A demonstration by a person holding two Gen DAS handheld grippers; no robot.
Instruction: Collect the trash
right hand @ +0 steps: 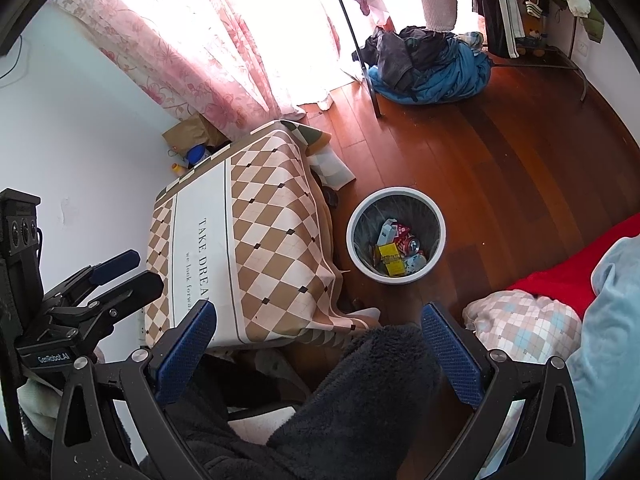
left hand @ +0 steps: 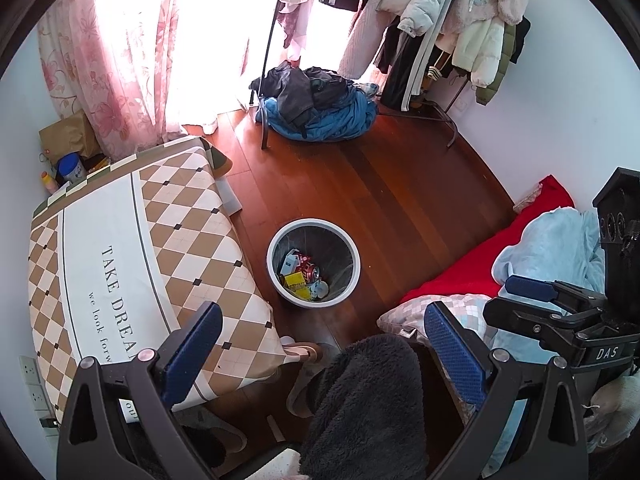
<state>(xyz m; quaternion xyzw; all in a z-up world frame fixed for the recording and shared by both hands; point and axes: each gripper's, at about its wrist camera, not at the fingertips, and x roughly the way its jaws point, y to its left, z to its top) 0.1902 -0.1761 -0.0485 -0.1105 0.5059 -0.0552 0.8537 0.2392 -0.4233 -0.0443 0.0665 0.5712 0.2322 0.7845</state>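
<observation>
both grippers empty, jaws spread wide: left gripper, right gripper. wooden floor carries white trash bin between checkered bedspread and red blanket. inside bin: red can, yellow packet, other wrappers.

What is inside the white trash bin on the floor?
The trash bin holds a red drink can, a yellow box and a white carton on a dark liner. Anything beneath this pile is covered.
</observation>
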